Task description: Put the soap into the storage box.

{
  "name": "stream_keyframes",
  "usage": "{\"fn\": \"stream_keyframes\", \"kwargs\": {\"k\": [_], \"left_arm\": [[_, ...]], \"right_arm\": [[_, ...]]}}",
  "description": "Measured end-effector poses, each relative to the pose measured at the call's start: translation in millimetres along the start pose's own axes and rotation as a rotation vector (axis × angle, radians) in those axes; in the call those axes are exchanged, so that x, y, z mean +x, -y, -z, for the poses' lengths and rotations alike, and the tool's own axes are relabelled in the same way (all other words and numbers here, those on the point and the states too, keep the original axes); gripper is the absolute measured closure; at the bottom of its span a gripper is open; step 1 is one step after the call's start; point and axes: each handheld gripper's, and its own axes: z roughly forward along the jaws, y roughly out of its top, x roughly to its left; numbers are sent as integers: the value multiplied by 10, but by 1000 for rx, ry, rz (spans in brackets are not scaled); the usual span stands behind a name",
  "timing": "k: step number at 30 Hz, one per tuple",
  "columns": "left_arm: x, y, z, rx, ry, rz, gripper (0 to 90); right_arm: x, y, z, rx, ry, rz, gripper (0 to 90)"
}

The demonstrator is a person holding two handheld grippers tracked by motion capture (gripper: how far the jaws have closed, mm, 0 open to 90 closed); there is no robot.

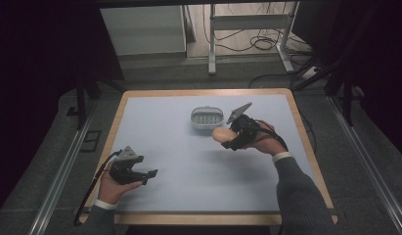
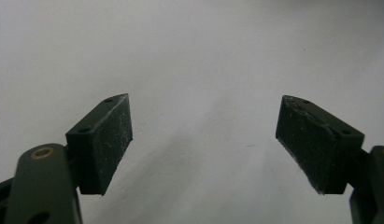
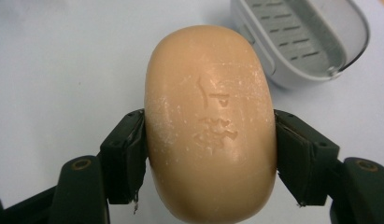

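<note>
From the high view, the right gripper [image 1: 227,138] holds a tan soap bar [image 1: 222,134] just beside a white soap dish [image 1: 207,118] on the table [image 1: 189,161]; the left gripper [image 1: 148,175] sits well apart, near the front edge.

In the left gripper view, its jaws stand wide apart over bare tabletop.

In the right gripper view, both jaws clamp the soap bar's sides, with the slotted dish beyond its jaw tips.

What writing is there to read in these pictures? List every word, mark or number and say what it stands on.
Embossed characters on the top face of the soap bar, held between the jaws of the right gripper: two stamped marks, too worn and shallow to read with confidence.
Soap dish: slots, no lettering visible.
Left gripper, table surface: no text.
</note>
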Motion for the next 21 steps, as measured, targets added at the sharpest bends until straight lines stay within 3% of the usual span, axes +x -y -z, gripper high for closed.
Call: {"fn": "stream_keyframes", "kwargs": {"k": [21], "left_arm": [[6, 0, 14, -3, 0, 1, 191]], "right_arm": [[-124, -228, 31, -16, 7, 9, 316]]}}
